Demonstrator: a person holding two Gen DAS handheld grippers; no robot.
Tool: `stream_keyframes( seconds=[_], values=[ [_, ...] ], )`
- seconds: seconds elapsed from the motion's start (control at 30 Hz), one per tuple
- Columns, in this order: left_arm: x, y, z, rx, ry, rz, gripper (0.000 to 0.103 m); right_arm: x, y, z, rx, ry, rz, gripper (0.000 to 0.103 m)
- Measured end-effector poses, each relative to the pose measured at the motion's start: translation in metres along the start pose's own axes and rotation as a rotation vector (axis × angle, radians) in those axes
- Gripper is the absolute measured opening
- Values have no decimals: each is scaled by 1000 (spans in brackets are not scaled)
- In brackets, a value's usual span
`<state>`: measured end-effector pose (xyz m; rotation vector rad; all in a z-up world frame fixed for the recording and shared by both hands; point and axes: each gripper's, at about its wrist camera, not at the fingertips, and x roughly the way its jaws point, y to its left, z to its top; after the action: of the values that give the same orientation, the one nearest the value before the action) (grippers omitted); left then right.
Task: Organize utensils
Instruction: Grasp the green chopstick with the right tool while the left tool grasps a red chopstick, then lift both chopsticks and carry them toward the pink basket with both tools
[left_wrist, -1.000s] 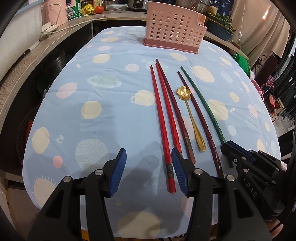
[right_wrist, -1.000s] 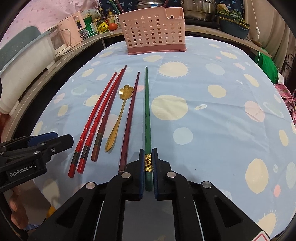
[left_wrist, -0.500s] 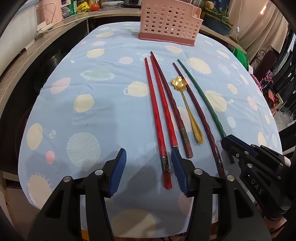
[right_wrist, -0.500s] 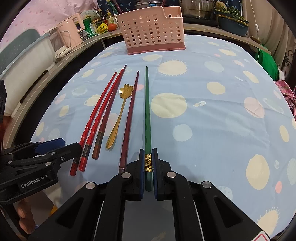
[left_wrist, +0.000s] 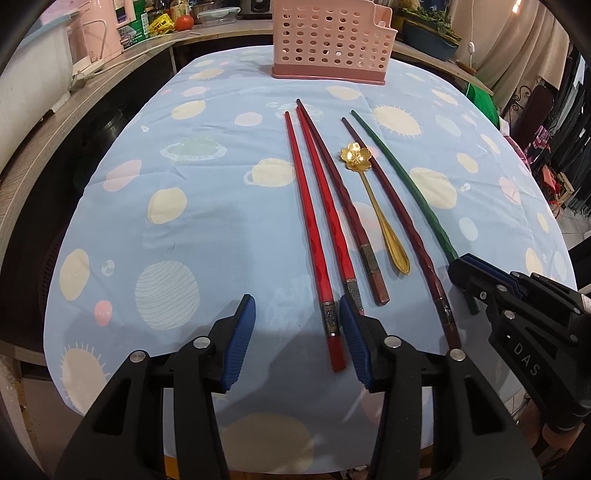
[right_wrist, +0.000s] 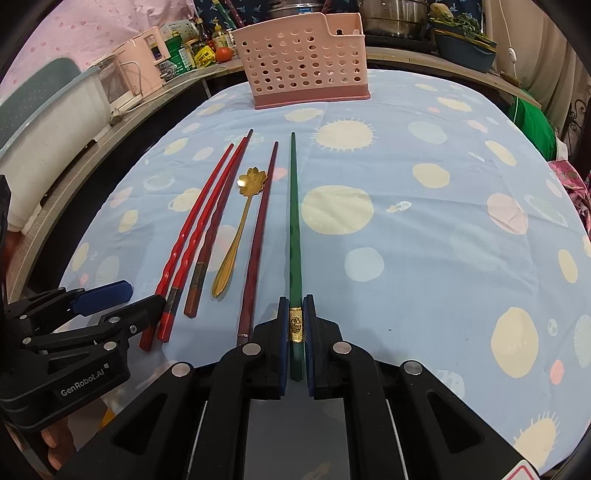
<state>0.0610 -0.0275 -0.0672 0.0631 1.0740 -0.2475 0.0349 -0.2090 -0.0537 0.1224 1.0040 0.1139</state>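
Observation:
On the blue spotted tablecloth (left_wrist: 207, 229) lie two bright red chopsticks (left_wrist: 306, 206), two dark red chopsticks (left_wrist: 343, 199), a gold flower-bowled spoon (left_wrist: 373, 195) and a green chopstick (left_wrist: 406, 177), all pointing at the pink perforated basket (left_wrist: 328, 40). My left gripper (left_wrist: 297, 317) hovers over the near end of the leftmost red chopstick. That end sits between the closing jaws near the right pad, and the pads do not press it. My right gripper (right_wrist: 295, 321) is shut on the gold-banded end of the green chopstick (right_wrist: 294, 221), which rests on the cloth.
A wooden counter (right_wrist: 92, 136) curves along the left with a pink appliance (right_wrist: 140, 62), bottles and a tomato. Pots and a blue planter (right_wrist: 465, 48) stand behind the basket (right_wrist: 303, 59). The table's near edge runs just below both grippers. A hand (right_wrist: 55, 443) shows under the left gripper (right_wrist: 142, 299).
My left gripper has shifted a little right, up to the near ends of the red chopsticks, and its jaws have narrowed slightly. The right gripper and green chopstick have not moved.

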Motion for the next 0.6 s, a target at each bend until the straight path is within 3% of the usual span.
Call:
stream_keyframes(
  seconds=[0.17, 0.37, 0.6],
  values=[
    [-2, -1, -2, 5, -4, -3, 31, 0, 0, 0, 1, 0, 1, 7],
    [-2, -1, -4, 9, -3, -12, 7, 0, 0, 0, 0, 0, 0, 7],
    [-3, 0, -1, 0, 2, -21, 7, 0, 0, 0, 3, 2, 3, 7]
  ],
)
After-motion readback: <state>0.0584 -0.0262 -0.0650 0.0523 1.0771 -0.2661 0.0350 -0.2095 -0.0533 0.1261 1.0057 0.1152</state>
